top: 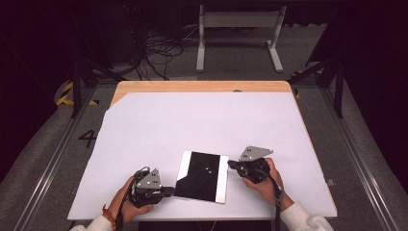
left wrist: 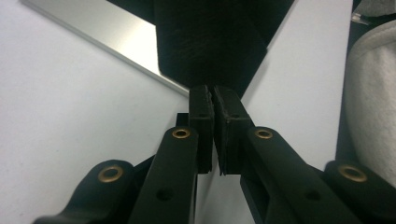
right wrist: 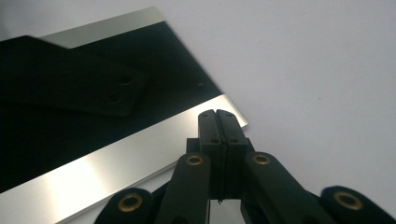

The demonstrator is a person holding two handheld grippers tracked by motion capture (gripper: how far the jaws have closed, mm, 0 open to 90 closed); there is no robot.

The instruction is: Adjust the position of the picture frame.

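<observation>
High view: mirror plate [top: 202, 176] lies long axis front-to-back; left gripper [top: 169, 191] and right gripper [top: 232, 164] jaws both clenched empty.

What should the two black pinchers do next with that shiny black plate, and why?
Probably open the right gripper a little. Its jaws are shut beside the plate edge, holding nothing, while the left gripper sits shut at the opposite corner. Open jaws could take the plate's silver edge.

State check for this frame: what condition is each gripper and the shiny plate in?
left gripper: shut, tips at the plate's near-left corner
right gripper: shut, nothing held, tips over the plate's right edge
mirror plate: lying flat on the white sheet
</observation>
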